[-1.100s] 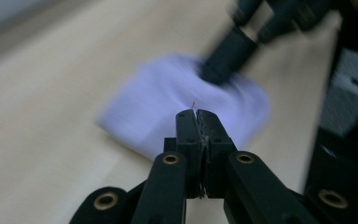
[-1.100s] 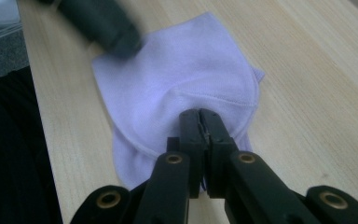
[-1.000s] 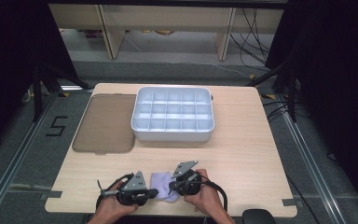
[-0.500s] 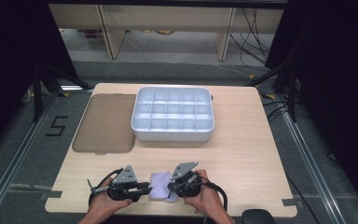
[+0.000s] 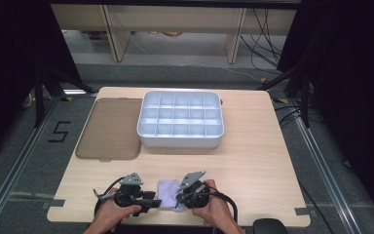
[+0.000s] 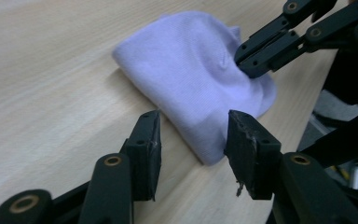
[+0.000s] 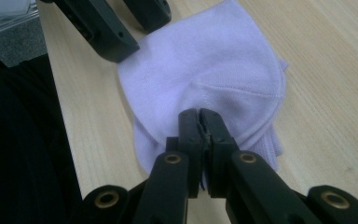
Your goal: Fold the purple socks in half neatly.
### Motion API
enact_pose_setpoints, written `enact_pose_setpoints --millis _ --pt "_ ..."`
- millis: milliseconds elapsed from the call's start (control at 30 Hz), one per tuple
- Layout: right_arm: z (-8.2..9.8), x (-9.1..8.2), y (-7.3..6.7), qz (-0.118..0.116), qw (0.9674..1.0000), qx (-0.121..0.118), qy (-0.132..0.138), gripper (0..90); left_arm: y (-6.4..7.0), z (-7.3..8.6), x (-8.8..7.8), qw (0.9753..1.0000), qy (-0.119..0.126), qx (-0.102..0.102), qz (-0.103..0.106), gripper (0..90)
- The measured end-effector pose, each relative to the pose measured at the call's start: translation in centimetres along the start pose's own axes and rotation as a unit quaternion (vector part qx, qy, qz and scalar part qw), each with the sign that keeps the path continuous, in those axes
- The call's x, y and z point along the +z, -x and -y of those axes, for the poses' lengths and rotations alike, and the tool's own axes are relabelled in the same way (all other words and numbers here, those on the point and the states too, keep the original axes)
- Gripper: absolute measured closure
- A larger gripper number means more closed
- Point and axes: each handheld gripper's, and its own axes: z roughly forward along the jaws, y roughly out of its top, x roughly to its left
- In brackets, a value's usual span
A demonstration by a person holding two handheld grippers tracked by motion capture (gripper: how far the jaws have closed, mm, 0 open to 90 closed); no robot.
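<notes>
High view, left to right along the bottom edge: left gripper (image 5: 151, 199) at lower left of centre, lavender cloth (image 5: 168, 200) in the middle, right gripper (image 5: 181, 201) just right of it. Both sit near the front edge of the table (image 5: 258, 175).

Left gripper: jaws apart, about halfway, and they've just been opening. In the left gripper view (image 6: 193, 149) the pads sit either side of the cloth's (image 6: 191, 74) near corner, close to it but not pressing. No grip.

Cloth: folded into a small lump, lying flat on the wood, lower centre of the high view, between the two grippers.

Right gripper: jaws closed tight, pinching a fold of the cloth. The right gripper view (image 7: 199, 122) shows the tips together at centre frame with the cloth (image 7: 205, 60) gathered into creases at the pinch. The same jaws show at upper right of the left gripper view, biting the cloth's far edge.

Farther back in the high view: brown mat (image 5: 109, 127) at left of centre, white divided tray (image 5: 180, 141) just beside it at centre. The two look edge to edge; can't tell if they touch. Both well apart from the cloth.
</notes>
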Motion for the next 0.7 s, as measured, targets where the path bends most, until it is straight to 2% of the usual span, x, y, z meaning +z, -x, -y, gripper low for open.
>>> enact_pose_setpoints --millis 67,100,167,233,300,333,367,400,433,467,567,600,633,667,700 --pt "-0.01 0.06 -0.02 -0.001 1.0 0.0 0.002 88.1 0.05 0.02 0.28 1.0 -0.001 -0.004 0.006 55.1" --pt "-0.01 0.02 -0.09 0.002 1.0 0.005 -0.003 88.1 0.06 -0.07 0.37 0.9999 -0.005 0.004 0.009 56.4" --pt "0.02 -0.05 -0.16 0.004 0.9998 0.015 -0.009 88.1 0.18 -0.19 0.56 1.0 -0.007 0.002 0.004 58.4" --pt "0.03 0.01 -0.1 0.007 0.9999 0.013 -0.007 88.1 0.12 -0.25 0.59 0.9998 -0.007 0.018 -0.004 67.3" --pt "0.02 -0.04 -0.12 0.006 0.9999 0.012 -0.009 88.1 0.29 -0.23 0.71 0.9998 -0.005 0.018 -0.007 69.1" --pt "0.03 -0.04 -0.12 0.005 0.9999 0.012 -0.009 88.1 0.36 -0.24 0.74 0.9997 -0.004 0.021 -0.009 73.0" --pt "0.03 -0.04 -0.08 0.005 0.9999 0.011 -0.008 88.1 0.51 -0.26 0.77 0.9996 0.0 0.025 -0.011 75.2" --pt "0.01 -0.03 -0.09 0.005 0.9999 0.011 -0.007 88.1 0.5 -0.37 0.64 0.999 -0.002 0.041 -0.018 79.8" --pt "0.01 -0.03 -0.09 0.005 0.9999 0.011 -0.007 88.1 0.5 -0.37 0.64 0.999 -0.002 0.041 -0.018 81.5" --pt "0.0 0.02 -0.05 0.003 1.0 0.005 0.001 87.8 0.76 -0.54 0.49 0.9986 0.005 0.05 -0.02 82.5" --pt "-0.09 -0.1 -0.12 0.007 0.9999 0.003 0.01 87.6 0.82 -0.61 0.39 0.9983 0.007 0.053 -0.023 82.8" --pt "-0.38 -0.53 -0.11 0.006 0.9993 -0.003 0.037 87.7 0.82 -0.61 0.36 0.9983 0.008 0.051 -0.024 82.8" --pt "-0.49 -0.74 -0.27 0.005 0.9992 0.007 0.04 87.7 0.77 -0.66 0.25 0.9984 0.007 0.053 -0.019 82.8" --pt "-0.62 -0.88 -0.24 -0.001 0.9983 -0.005 0.057 88.2 0.78 -0.74 0.15 0.9987 0.011 0.045 -0.024 82.8" --pt "-0.62 -0.88 -0.24 -0.001 0.9983 -0.005 0.057 88.2 0.78 -0.74 0.15 0.9987 0.011 0.045 -0.024 82.9"
